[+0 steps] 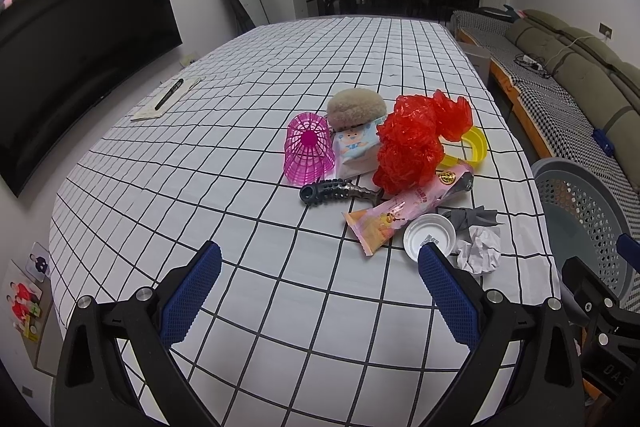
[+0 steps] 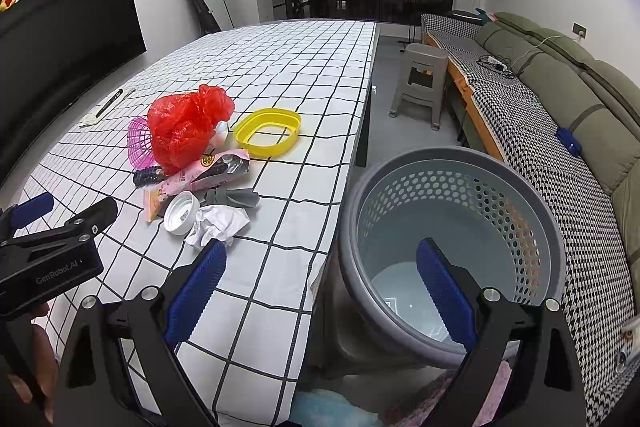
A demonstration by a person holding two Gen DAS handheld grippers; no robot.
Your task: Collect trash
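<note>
Beside table (image 2: 280, 75), gray basket (image 2: 452, 251), both grippers open

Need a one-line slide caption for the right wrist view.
Open right claw over the grey basket, trash pile on the checked tablecloth.

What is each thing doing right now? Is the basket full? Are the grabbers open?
left gripper: open, holding nothing
right gripper: open, holding nothing
grey basket: upright, nothing inside
paper ball: crumpled
red plastic bag: scrunched up
pink mesh cup: tipped over
white lid: underside up
</note>
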